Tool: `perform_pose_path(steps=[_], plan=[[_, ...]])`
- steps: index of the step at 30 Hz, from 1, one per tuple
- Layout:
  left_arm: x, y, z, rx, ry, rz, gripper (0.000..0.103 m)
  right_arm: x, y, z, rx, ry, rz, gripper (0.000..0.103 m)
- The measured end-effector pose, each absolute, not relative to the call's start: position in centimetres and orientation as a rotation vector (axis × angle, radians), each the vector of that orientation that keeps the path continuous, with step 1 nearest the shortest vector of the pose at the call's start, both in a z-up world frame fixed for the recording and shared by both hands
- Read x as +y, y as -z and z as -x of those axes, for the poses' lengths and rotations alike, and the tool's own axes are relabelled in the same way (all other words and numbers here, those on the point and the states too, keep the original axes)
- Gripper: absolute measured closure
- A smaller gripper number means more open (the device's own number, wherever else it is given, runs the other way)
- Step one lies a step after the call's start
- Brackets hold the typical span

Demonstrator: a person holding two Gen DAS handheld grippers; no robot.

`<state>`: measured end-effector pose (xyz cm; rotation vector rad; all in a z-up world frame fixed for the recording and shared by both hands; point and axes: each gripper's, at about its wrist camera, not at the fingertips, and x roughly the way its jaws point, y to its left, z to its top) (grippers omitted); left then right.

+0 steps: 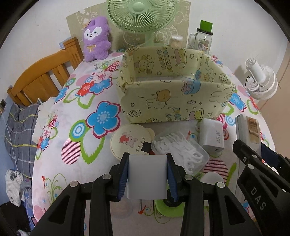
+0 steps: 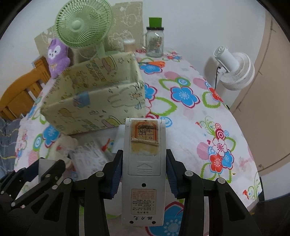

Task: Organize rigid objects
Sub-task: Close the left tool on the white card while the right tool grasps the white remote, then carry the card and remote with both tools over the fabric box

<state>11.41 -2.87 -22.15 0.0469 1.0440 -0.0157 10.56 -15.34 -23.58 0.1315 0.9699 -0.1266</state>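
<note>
My left gripper (image 1: 147, 174) is shut on a plain white box (image 1: 147, 177) and holds it above the floral table, in front of the yellow cartoon-print storage box (image 1: 174, 101). My right gripper (image 2: 144, 172) is shut on a grey remote control (image 2: 144, 163), back side up, held just in front of the storage box (image 2: 94, 101). The remote (image 1: 248, 130) and right gripper also show at the right of the left wrist view. On the table lie a round cream case (image 1: 130, 141), a clear tub of floss picks (image 1: 179, 150) and a white 45W charger (image 1: 212, 138).
A green desk fan (image 1: 141, 16), purple plush (image 1: 96, 40), glass jar with green lid (image 1: 203, 36) and cotton swab tub (image 1: 176, 40) stand behind the box. Orange scissors (image 2: 155, 63) lie at the back. A white fan (image 2: 233, 70) and wooden chair (image 1: 43, 72) flank the table.
</note>
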Motion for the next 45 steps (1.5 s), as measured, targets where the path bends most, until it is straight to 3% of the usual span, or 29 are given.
perform_pose_path(steps=[45], plan=[[-3.1,9.7,-9.7,0.876,0.010,-0.020,0.064,-13.1,9.3,-9.4,0.803,-0.035,-0.075,0.056]])
